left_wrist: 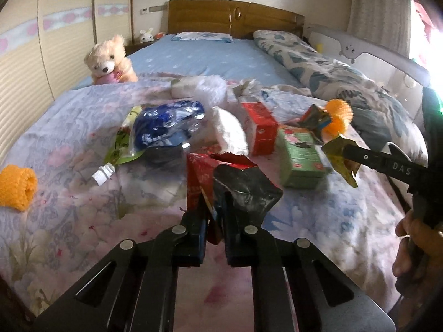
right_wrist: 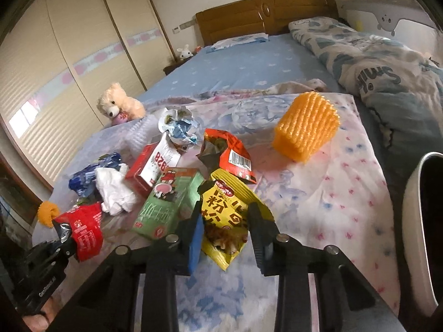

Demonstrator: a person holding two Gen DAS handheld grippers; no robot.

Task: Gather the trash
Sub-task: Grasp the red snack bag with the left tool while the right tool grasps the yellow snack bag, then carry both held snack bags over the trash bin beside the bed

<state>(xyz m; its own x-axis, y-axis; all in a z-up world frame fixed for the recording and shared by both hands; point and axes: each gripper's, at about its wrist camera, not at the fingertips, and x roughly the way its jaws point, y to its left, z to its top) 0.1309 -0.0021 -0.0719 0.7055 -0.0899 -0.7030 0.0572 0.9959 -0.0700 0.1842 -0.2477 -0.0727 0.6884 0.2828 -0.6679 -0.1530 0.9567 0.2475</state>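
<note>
Left wrist view: red wrapper seen at lower centre, torn mouth up, silver lining showing. Its lower edge is pinched between the jaws of the left gripper, which are clenched on it. Judged very light, thin, crinkly foil; limp, likely to flap. Slippery film, so a hold on a doubled or creased edge is judged safest.

Right wrist view: yellow packet lies at lower centre on the bed, between the jaws of the right gripper. Jaws are partly closed and appear to press its two sides; seen from the left wrist view, the packet's edge sits in the tips, so it is taken as grasped. Packet judged light and soft, perhaps with crumbs inside; mouth best kept upward.

Remaining trash is spread above both grippers in the frame: green carton, red carton, white tissue, blue bag, orange-red wrapper. Cartons judged stiffer, crushable, best taken across narrow faces. A bin rim is seen at right edge.
</note>
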